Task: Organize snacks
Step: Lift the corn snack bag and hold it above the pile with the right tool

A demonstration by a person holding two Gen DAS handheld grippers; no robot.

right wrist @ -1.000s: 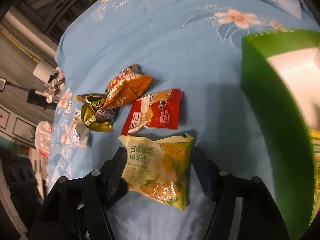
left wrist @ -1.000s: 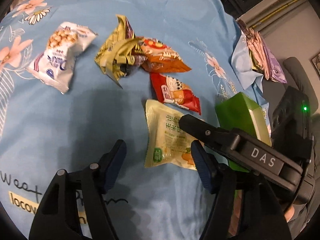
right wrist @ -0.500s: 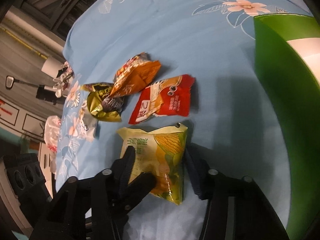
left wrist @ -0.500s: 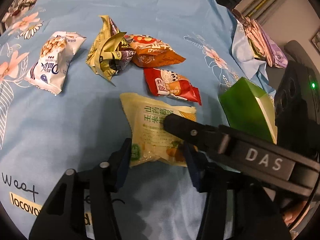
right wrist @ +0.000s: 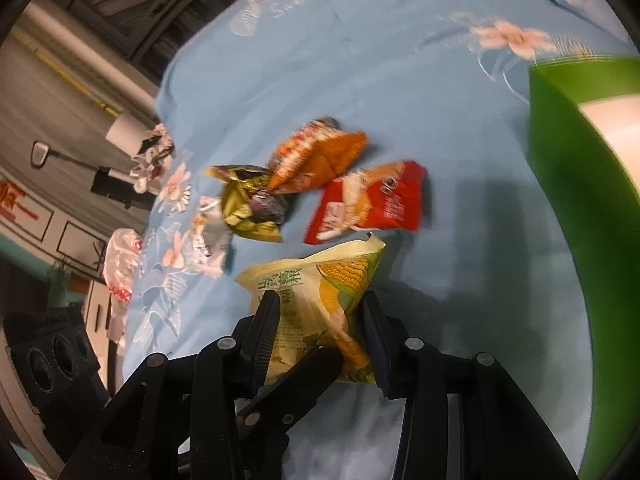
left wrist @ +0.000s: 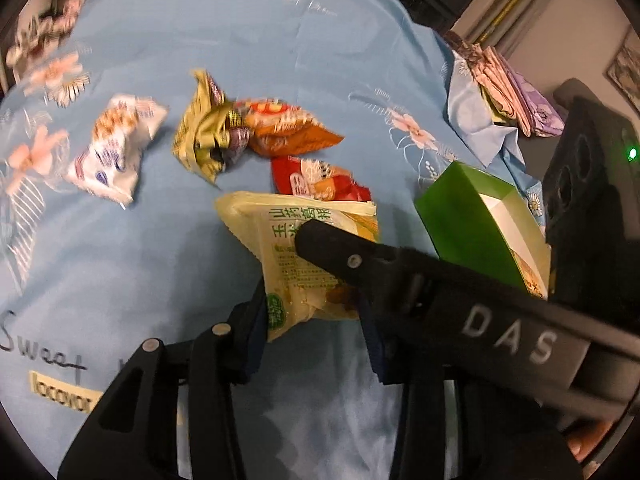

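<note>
Both views are motion-blurred. The right tongs cross and hide part of the yellow corn snack packet. Left tongs and right tongs, both angled downward, have just been closing and each pinch this packet, beside the green box on the blue floral cloth.

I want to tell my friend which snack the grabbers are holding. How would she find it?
Look at the blue flowered cloth, beside the green box. Nearest the camera, the left gripper and right gripper, whose jaws have just been closing, pinch one packet. It is the only pale yellow one with corn pictured on it, just below the red packet.
</note>
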